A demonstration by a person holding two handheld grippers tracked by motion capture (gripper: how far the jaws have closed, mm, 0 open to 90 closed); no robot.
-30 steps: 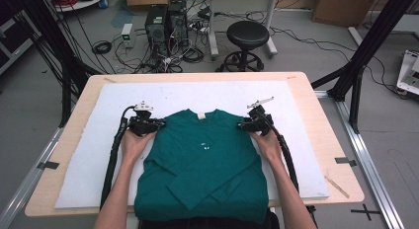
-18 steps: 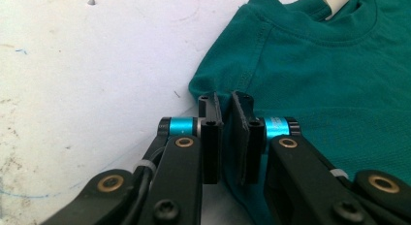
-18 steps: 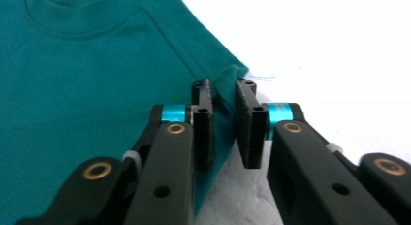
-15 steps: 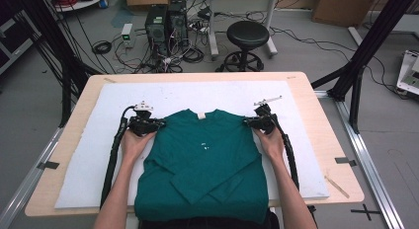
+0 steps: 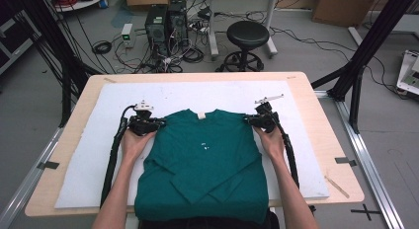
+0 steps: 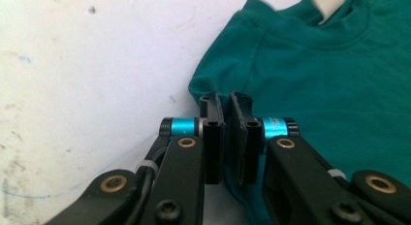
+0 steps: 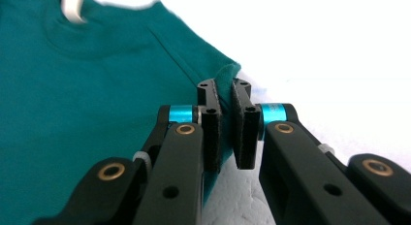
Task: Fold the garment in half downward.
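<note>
A teal T-shirt (image 5: 202, 160) lies flat on the white board (image 5: 306, 150), collar away from me, with its sleeves folded in and a white label (image 5: 200, 115) at the neck. My left gripper (image 5: 159, 122) is at the shirt's left shoulder. In the left gripper view this gripper (image 6: 225, 101) is shut on the shoulder edge of the shirt (image 6: 315, 65). My right gripper (image 5: 250, 119) is at the right shoulder. In the right gripper view it (image 7: 224, 89) is shut on a pinched fold of the shirt (image 7: 97, 89). Both hands rest low on the board.
The white board covers most of a wooden table (image 5: 321, 91), with bare board beyond the collar and at both sides. Behind the table on the floor are a black stool (image 5: 245, 36), computer towers (image 5: 165, 21) and loose cables. Black frame posts (image 5: 365, 51) stand at the right.
The right gripper has edged slightly to the right at the shirt's shoulder. The left gripper and the shirt look unchanged.
</note>
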